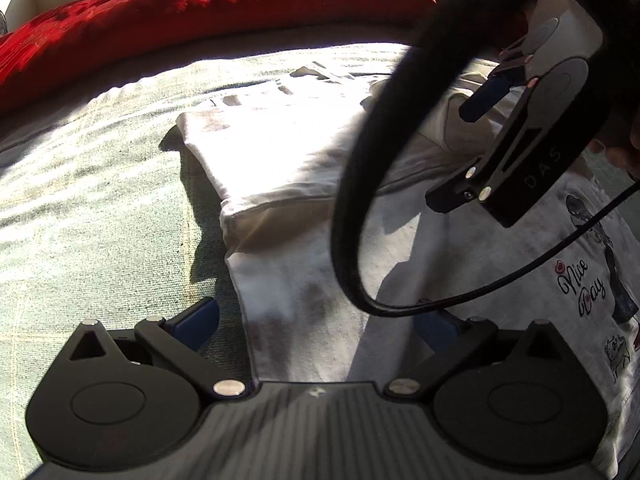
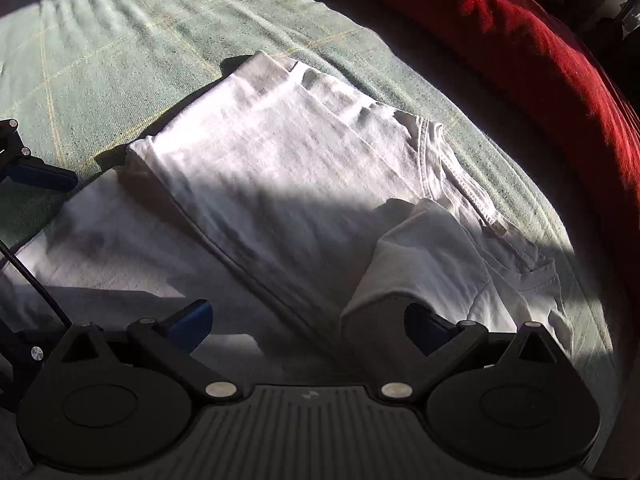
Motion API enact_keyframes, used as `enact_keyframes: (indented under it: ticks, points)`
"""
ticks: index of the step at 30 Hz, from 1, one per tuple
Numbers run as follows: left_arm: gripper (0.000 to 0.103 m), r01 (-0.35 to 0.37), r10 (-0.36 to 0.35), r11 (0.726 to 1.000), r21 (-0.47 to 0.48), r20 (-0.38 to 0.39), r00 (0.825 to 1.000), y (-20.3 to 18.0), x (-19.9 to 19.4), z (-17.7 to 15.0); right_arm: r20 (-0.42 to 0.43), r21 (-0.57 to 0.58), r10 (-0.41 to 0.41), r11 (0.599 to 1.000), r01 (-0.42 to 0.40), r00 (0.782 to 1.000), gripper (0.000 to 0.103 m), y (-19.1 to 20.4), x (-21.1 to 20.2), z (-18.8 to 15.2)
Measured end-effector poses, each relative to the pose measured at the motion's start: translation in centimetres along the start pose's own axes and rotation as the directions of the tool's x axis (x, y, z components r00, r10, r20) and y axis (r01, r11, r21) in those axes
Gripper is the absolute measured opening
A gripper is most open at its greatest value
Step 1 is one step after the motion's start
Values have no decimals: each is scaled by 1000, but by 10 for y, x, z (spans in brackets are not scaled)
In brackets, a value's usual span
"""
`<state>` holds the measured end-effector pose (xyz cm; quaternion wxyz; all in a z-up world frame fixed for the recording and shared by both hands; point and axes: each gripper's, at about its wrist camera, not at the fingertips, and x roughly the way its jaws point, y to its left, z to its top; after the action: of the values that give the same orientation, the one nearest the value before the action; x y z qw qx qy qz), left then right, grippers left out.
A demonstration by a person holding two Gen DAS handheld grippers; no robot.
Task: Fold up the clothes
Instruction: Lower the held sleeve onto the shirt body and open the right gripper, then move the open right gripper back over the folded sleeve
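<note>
The white cotton T-shirt (image 2: pixel 280 168) lies half folded and wrinkled on the green woven bed cover (image 2: pixel 120 40); a red blanket (image 1: pixel 160 20) is behind. Left tongs (image 1: pixel 316 320) are spread, empty; right tongs (image 2: pixel 308 320) are spread too, above the soft cloth.

The left gripper (image 1: pixel 316 320) hangs low over the near end of the white T-shirt (image 1: pixel 304 292), its 2 blue-padded fingers (image 1: pixel 200 322) spread wide apart with nothing between them. The right gripper (image 2: pixel 308 326) is also low over that shirt, toward its collar end, fingers (image 2: pixel 192 322) splayed and empty. In the left wrist view the right gripper (image 1: pixel 486 96) sits tilted above the shirt's far side, with fingertips of the holding hand (image 1: pixel 618 152) just showing behind it.
</note>
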<state>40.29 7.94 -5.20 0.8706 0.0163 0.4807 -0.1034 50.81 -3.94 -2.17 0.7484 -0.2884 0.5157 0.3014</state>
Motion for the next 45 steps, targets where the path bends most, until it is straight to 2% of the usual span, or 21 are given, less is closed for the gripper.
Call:
enact_keyframes:
  ticks: [3, 6, 8, 11, 13, 16, 19, 27, 34, 36, 38, 40, 43, 45]
  points:
    - [102, -7, 7, 1000, 6, -4, 1000, 4, 0, -2, 32, 191, 104, 976, -108, 994, 103, -31, -9, -21]
    - [102, -19, 19, 999, 28, -9, 1000, 8, 1, -2, 99, 368, 165, 910, -190, 981, 103, -67, -17, -43]
    - [102, -33, 34, 999, 42, -16, 999, 11, 2, -1, 180, 484, 197, 835, -261, 964, 103, -94, -20, -57]
    - [102, -42, 43, 998, 48, -23, 999, 13, 2, 0, 309, 629, 204, 688, -360, 929, 103, -133, -14, -76]
    - [102, -41, 42, 998, 53, -25, 999, 12, 2, 2, 380, 684, 192, 600, -415, 905, 103, -152, -3, -84]
    - [102, -41, 43, 996, 76, -27, 999, 7, 2, 3, 463, 746, 194, 442, -499, 865, 103, -176, 22, -93]
    - [102, -39, 42, 995, 91, -28, 999, 2, 1, 3, 528, 747, 215, 342, -570, 822, 103, -182, 34, -93]
    - [102, -39, 41, 996, 80, -27, 999, 0, 0, 3, 643, 642, 332, 259, -722, 690, 103, -160, 33, -59]
    - [102, -39, 41, 997, 67, -24, 999, 0, -3, 1, 676, 520, 475, 233, -822, 563, 103, -122, 37, -4]
    - [102, -40, 41, 997, 62, -23, 999, 1, -4, -1, 667, 492, 507, 251, -834, 546, 103, -112, 34, 8]
    - [102, -40, 41, 998, 55, -21, 999, 2, -5, -2, 657, 469, 524, 279, -838, 543, 103, -104, 28, 15]
    - [102, -40, 41, 998, 45, -19, 999, 5, -6, -3, 658, 462, 509, 308, -832, 554, 103, -103, 22, 12]
    - [102, -43, 43, 999, 31, -16, 999, 8, -6, -6, 665, 500, 457, 316, -806, 591, 103, -112, 25, 0]
    - [102, -46, 46, 999, 25, -16, 999, 10, -6, -7, 653, 546, 425, 309, -778, 627, 103, -118, 36, -8]
